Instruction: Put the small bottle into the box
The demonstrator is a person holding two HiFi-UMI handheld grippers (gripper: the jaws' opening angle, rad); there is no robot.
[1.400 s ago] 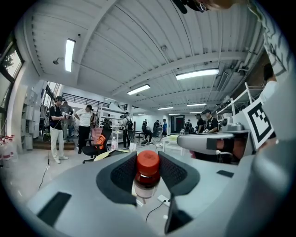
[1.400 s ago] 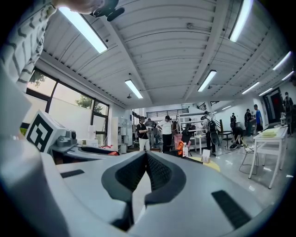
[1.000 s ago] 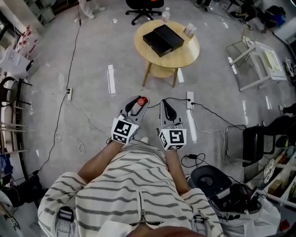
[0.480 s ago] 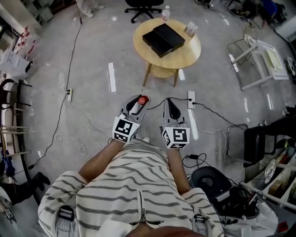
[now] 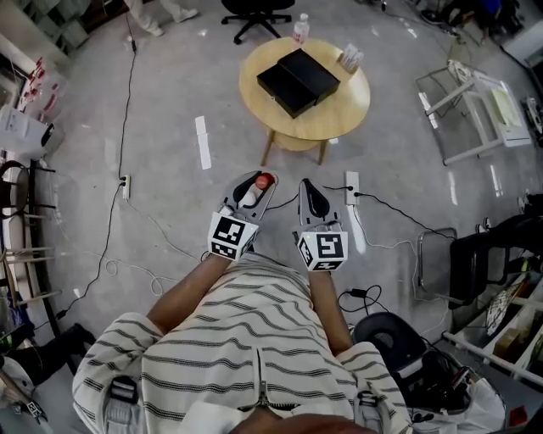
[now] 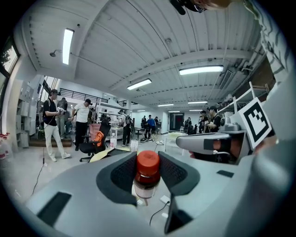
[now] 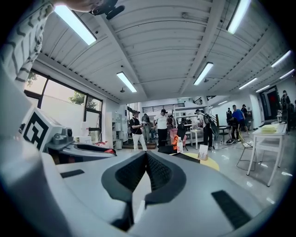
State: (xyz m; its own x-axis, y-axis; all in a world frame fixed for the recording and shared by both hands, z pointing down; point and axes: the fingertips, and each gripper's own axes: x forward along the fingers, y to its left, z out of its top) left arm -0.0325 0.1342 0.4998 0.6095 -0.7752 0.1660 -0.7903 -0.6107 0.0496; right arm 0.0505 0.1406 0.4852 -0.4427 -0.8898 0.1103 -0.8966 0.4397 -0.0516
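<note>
A small clear bottle with a red cap [image 5: 260, 182] [image 6: 147, 172] is held upright between the jaws of my left gripper [image 5: 254, 185] [image 6: 148, 173], which is shut on it. My right gripper [image 5: 309, 191] [image 7: 146, 172] is beside it, jaws pressed together with nothing between them. Both are held in front of my body, over the floor. The black open box [image 5: 298, 80] lies on a round wooden table [image 5: 339, 106] well ahead of the grippers; in the right gripper view the box [image 7: 173, 151] shows small beyond the jaws.
On the table's far edge stand a water bottle [image 5: 300, 27] and a small card stand [image 5: 349, 58]. Cables and power strips [image 5: 350, 188] lie on the floor. A white rack [image 5: 475, 110] is at right, an office chair [image 5: 254, 10] behind the table. Several people stand in the distance.
The table and box sit slightly further left and up in the head view. Both grippers hold their pose, and the left one keeps the bottle.
</note>
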